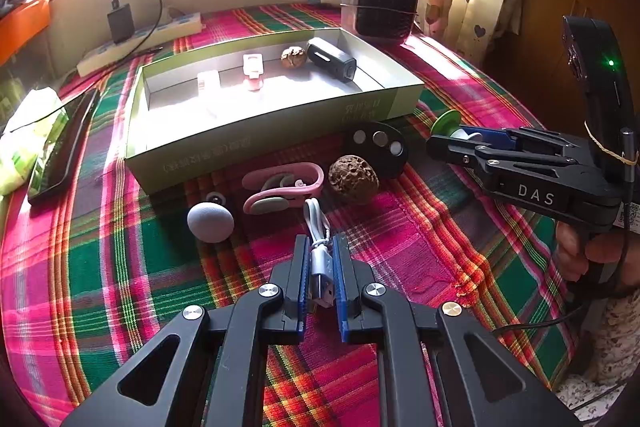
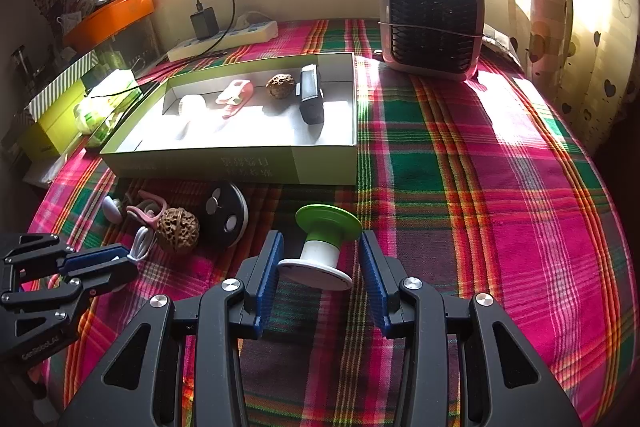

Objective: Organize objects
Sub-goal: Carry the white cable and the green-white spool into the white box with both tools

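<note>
Two grippers: "DAS"-marked right gripper [image 1: 452, 141] unclenched around spool [image 2: 320, 247]; left gripper [image 1: 320, 259] grasping cable [image 1: 318, 247]

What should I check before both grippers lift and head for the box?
1. Left gripper shut on the white USB cable: ok.
2. Cable's loose end clear of the pink earhook headset: not ok, it lies against it.
3. Right gripper fingers straddle the green-and-white spool: ok.
4. Right fingers pressing on the spool: cannot tell; gaps seem to show on both sides.
5. Free floor space in the box: ok, front part bare.
6. Walnut clear of the left gripper's path: cannot tell.
</note>
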Available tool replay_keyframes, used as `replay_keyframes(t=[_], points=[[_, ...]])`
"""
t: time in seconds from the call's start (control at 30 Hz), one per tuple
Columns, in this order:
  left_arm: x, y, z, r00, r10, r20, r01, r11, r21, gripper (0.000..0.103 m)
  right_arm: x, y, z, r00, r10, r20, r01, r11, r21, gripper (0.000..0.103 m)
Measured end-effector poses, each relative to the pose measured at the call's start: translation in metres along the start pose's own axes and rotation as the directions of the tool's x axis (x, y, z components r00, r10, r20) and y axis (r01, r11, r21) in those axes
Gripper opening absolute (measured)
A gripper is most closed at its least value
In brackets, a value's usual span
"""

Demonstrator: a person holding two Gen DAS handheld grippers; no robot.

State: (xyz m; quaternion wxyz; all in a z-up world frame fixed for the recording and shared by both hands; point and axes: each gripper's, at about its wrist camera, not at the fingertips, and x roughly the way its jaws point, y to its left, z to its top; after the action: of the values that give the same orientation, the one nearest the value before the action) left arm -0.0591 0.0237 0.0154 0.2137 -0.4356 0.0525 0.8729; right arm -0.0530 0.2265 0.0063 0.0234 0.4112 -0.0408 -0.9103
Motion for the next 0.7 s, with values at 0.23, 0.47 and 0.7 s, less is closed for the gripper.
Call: replay_keyframes(t=[0.23,0.47,0.7], points=[[-0.008,0.001,0.002,1.000,0.001,0.023,-0.001,1.000,-0.007,0.010,-0.004,0.001,0.001,1.000,0.002,0.010,-0.002,1.000,-0.001,0.040],[-0.014,0.003,0.005,0.999,-0.003,0.044,0.004,1.000,-0.020,0.010,-0.010,0.002,0.004,1.000,0.012,0.025,-0.012,1.000,0.000,0.040],[-0.026,0.006,0.012,0.996,0.009,0.089,-0.006,1.000,-0.028,0.010,-0.016,0.007,0.010,0.999,0.028,0.045,-0.028,1.000,-0.012,0.040]])
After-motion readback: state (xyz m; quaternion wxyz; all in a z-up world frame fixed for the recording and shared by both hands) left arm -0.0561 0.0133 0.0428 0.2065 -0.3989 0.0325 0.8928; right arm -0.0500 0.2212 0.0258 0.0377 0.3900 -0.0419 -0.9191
